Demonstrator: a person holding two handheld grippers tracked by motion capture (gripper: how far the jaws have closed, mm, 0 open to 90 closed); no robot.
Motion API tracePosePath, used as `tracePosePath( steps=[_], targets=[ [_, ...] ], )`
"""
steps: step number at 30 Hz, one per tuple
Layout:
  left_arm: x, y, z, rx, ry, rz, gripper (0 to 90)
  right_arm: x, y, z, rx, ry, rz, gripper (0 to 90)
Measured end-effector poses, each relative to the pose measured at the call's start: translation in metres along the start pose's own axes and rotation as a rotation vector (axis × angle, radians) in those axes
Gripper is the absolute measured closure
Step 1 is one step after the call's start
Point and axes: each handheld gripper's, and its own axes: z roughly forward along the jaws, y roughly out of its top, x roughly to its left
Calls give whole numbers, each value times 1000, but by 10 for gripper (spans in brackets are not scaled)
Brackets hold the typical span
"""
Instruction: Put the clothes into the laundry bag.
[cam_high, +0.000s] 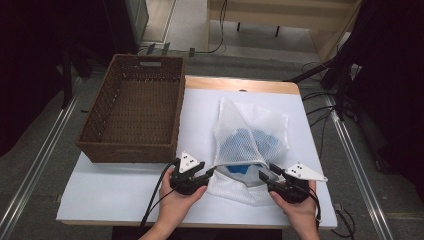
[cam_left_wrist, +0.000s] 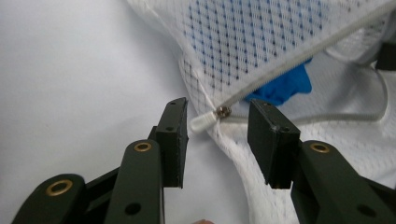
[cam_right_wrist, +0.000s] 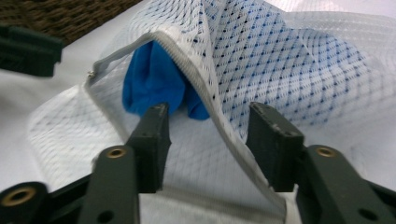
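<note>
A: Status, quick. How far along?

B: Mid-job, I'd say. The white mesh laundry bag (cam_high: 250, 145) lies on the white table (cam_high: 125, 190), its mouth toward me and gaping. The blue garment (cam_right_wrist: 154, 84) is inside, a bit peeking at the mouth. The zipper isn't run shut. The wicker basket (cam_high: 132, 112) sits beyond my left jaws, nothing in it.

A: What's left?

B: My guess: zip it up, then the bag goes in the basket. Neither done.

A: Left jaws?

B: My left gripper (cam_left_wrist: 217, 135) is partly open, holding nothing. The zipper pull (cam_left_wrist: 205, 121) lies right between the pads, and neither pad presses it.

A: Right?

B: My right gripper (cam_right_wrist: 208, 142) is about half open too, no grip. The zipper edge (cam_right_wrist: 210, 102) of the bag's upper flap runs through the gap between the jaws, loose. The blue cloth is just past my left-side pad.

A: Materials?

B: Bag: soft open diamond mesh, see-through, limp, rumpled into a peak on the far side. White woven zipper tape, small metal slider, white plastic tab. Garment: matte blue knit, bunched. Basket: dark brown woven, rectangular, stiff, with a handle slot in the far wall. Table: smooth, flat, with a wood strip along the far edge.
</note>
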Motion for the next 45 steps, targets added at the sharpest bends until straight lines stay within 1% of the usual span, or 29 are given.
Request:
tracePosePath(
  steps=[2,3,7,9,10,13,16,18,19,21,22,23,24,26,28,30,31,33,34,35,36,37,38,39,40,41,43,44,45],
  targets=[
    [-1,3,1,-9,24,-1,582,-2,0,-8,-10,4,0,436],
    [-1,5,3,-21,44,-13,584,-3,0,-12,-20,7,2,426],
    [3,11,8,-55,67,-70,578,-12,3,-26,-77,6,16,415],
    [3,13,13,-61,69,-83,576,-19,3,-32,-93,-14,38,420],
    [2,14,15,-58,72,-83,576,-23,2,-33,-94,-37,48,431],
    [0,16,27,-42,94,-63,580,-39,-3,-34,-86,-138,126,462],
    [3,18,36,-25,90,-92,569,-53,-11,-30,-57,-209,200,481],
    [4,19,42,-16,78,-109,553,-59,-14,-27,-36,-218,243,481],
    [5,18,45,-1,66,-115,546,-61,-15,-26,-29,-214,259,481],
    [5,17,51,25,56,-117,527,-65,-16,-22,-19,-217,275,485],
    [5,16,54,43,55,-116,523,-65,-16,-20,-4,-215,291,485],
    [5,15,56,61,53,-116,516,-66,-16,-16,11,-213,295,485],
    [5,15,57,63,50,-117,512,-66,-16,-13,34,-205,305,485],
    [3,16,56,75,58,-106,509,-65,-17,-4,82,-192,295,496],
    [2,15,60,122,42,-84,510,-62,-15,1,109,-202,273,506],
    [-2,15,60,133,56,-31,509,-59,-14,5,135,-203,260,518],
    [-3,14,60,137,55,-17,510,-57,-14,7,154,-215,249,521],
    [-5,14,59,143,57,4,528,-54,-14,8,167,-240,215,544],
    [-6,13,59,144,62,14,538,-52,-13,9,176,-260,209,587],
    [-7,12,58,148,51,32,600,-50,-13,9,181,-281,193,638],
    [-9,11,59,149,51,65,699,-49,-13,10,188,-301,183,685],
    [-13,10,59,144,65,93,716,-48,-12,10,191,-312,172,739],
    [-17,9,60,148,56,140,784,-48,-12,10,194,-308,170,807],
    [-21,9,59,147,66,173,842,-48,-12,10,191,-282,172,882],
    [-22,8,59,145,69,187,874,-47,-12,11,191,-261,164,900],
    [-22,9,58,151,61,189,891,-46,-12,11,190,-263,156,900],
    [-18,10,55,157,50,178,900,-48,-12,9,183,-255,162,900],
    [-16,10,54,159,52,180,900,-51,-12,6,176,-263,182,900],
    [-12,9,50,164,70,199,900,-54,-13,4,167,-270,184,900]
  ],
)
